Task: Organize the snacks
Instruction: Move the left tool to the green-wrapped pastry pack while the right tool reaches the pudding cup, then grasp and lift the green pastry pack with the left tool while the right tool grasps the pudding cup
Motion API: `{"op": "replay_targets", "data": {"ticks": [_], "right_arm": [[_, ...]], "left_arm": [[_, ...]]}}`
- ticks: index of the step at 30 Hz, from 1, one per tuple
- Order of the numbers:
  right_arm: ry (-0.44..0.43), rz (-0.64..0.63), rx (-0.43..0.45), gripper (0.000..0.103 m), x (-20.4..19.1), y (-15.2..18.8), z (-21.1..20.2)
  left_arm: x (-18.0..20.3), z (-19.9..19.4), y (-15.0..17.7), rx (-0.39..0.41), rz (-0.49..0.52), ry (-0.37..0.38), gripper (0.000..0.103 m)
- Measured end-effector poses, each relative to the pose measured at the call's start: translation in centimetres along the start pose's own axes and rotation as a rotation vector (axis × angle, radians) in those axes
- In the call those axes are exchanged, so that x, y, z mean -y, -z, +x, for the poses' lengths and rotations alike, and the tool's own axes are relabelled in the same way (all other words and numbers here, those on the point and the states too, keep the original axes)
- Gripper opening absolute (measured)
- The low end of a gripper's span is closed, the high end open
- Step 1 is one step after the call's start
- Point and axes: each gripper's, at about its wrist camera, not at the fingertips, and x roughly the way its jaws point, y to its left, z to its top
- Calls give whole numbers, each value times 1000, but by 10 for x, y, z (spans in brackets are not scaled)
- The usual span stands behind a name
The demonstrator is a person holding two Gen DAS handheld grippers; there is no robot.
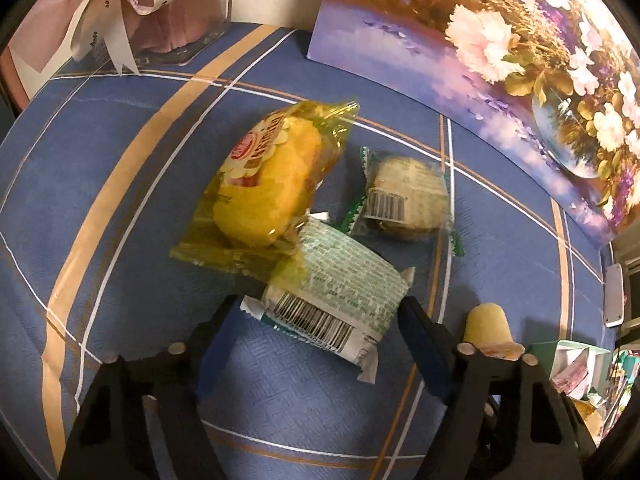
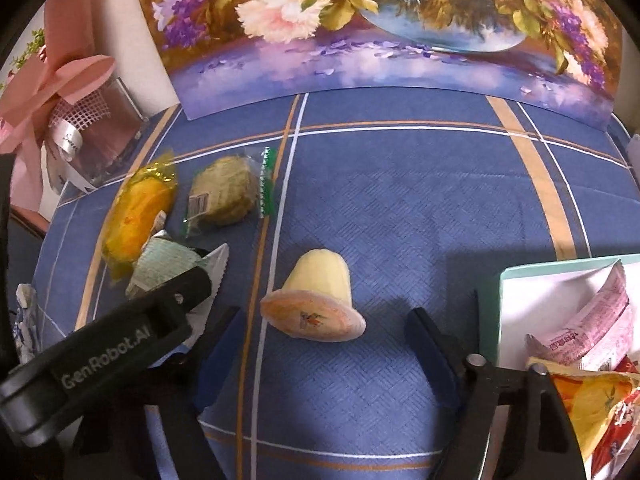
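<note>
The table (image 2: 400, 208) is covered with a blue cloth crossed by tan and white stripes. Lying directly on it: a yellow cake packet (image 1: 264, 188), whose lower edge overlaps a pale green wrapped snack (image 1: 332, 300); a small round biscuit packet (image 1: 408, 200) just beside both; and a cream jelly cup (image 2: 316, 296) tipped on its side, apart from that group. A flower painting (image 2: 380, 28) stands along the far edge. A pink gift box with ribbon (image 2: 80, 120) stands at the far left corner. A white-lined box (image 2: 560, 292) holding more packets sits at the near right.
</note>
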Motion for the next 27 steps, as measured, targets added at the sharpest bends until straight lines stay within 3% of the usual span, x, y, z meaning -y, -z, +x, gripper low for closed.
{"op": "replay_targets", "data": {"ticks": [2,8,19,27], "right_arm": [[8,-2,6,76,1,1,0],[-11,6,17,50,4,0,-4],[-25,12,26,47,5,-2,-15],[-43,45,40,47,8,0,-42]], "left_arm": [[1,0,-1,0,-2,6,71],[3,0,1,4,-12,4,65],[1,-7,4,-21,-29,8,59],[7,-39,8,-8,-53,33,59]]}}
